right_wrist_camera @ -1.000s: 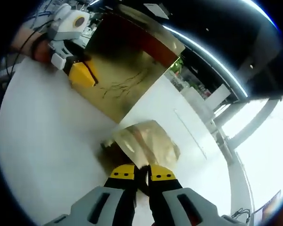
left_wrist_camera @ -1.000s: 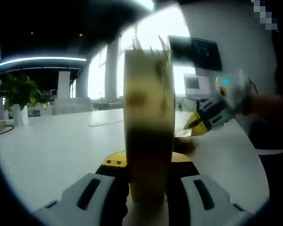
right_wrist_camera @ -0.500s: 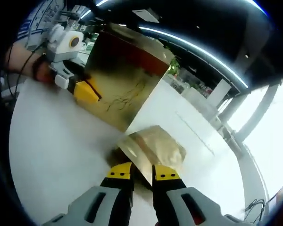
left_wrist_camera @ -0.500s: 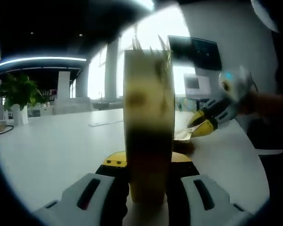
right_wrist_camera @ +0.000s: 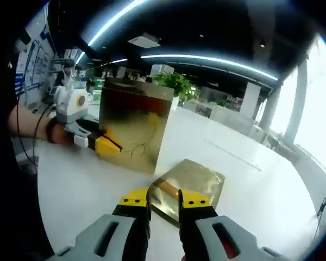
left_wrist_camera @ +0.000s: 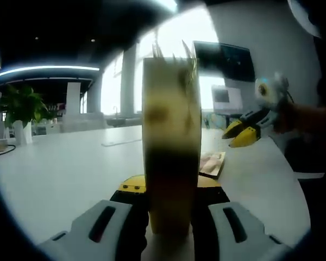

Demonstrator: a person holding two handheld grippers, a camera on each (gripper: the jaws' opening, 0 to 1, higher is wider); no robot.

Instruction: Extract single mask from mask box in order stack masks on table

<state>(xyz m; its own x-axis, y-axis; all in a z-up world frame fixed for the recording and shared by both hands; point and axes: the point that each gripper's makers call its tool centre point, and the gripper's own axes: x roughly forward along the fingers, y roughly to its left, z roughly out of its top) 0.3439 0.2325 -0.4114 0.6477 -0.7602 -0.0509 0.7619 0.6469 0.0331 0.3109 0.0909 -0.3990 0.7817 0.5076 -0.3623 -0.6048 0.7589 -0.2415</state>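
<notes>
In the left gripper view the gold mask box [left_wrist_camera: 171, 147] stands upright, edge-on at frame centre, its long axis running top to bottom; the left claw [left_wrist_camera: 171, 187] is clamped on its lower end, one yellow-tipped jaw on each side. To the right of the box, a flat wrapped mask [left_wrist_camera: 213, 163] lies on the white surface [left_wrist_camera: 60, 174], and above it at the right of the frame the right claw [left_wrist_camera: 240, 132] hovers apart from the packet with its yellow jaws slightly parted, gripping nothing. The right gripper view gives the broad gold face of the mask box [right_wrist_camera: 133, 130] at centre left, with the left claw [right_wrist_camera: 106, 145] gripping its lower left edge. Here the mask [right_wrist_camera: 193, 182] lies flat at lower centre, its long axis running toward the upper right, its near corner just beyond the right claw [right_wrist_camera: 164, 198], whose jaws stand a little open and empty.
</notes>
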